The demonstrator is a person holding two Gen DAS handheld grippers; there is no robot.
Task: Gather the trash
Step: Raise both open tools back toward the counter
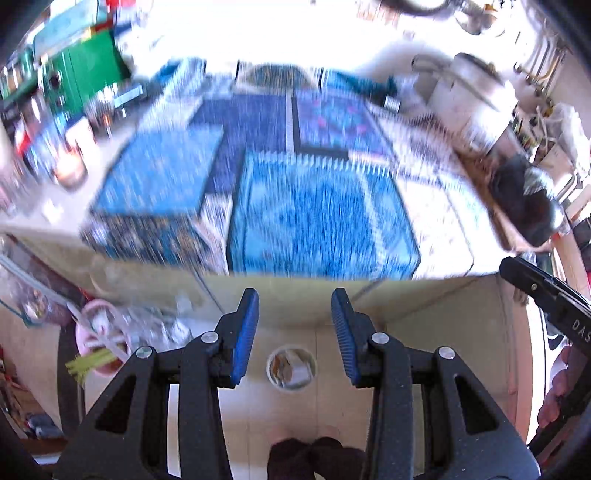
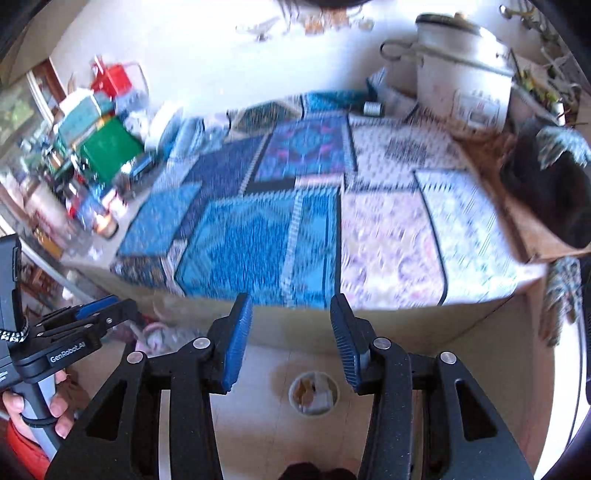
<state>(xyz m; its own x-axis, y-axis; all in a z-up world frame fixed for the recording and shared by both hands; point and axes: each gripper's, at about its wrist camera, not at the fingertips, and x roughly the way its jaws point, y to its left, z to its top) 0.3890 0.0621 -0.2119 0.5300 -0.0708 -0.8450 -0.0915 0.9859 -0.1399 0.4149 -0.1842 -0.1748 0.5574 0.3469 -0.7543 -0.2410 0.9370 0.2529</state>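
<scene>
Below both claws, on pale floor: small round bin (image 1: 291, 367) with scraps inside, well apart from fingertips. Left claw (image 1: 294, 314) parted, nothing between blue pads (image 1: 245, 332). Right claw (image 2: 291, 317) likewise parted and empty. Beyond, surface (image 2: 480, 288) covered with blue and floral mats (image 1: 317, 221), blurred. White pot (image 2: 461, 81) at far right corner.

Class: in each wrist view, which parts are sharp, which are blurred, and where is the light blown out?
Left wrist: claw sharp, mats streaked, far wall blown out. Right wrist: claw sharp, mats smeared, wall overexposed; both bend at the edges.
</scene>
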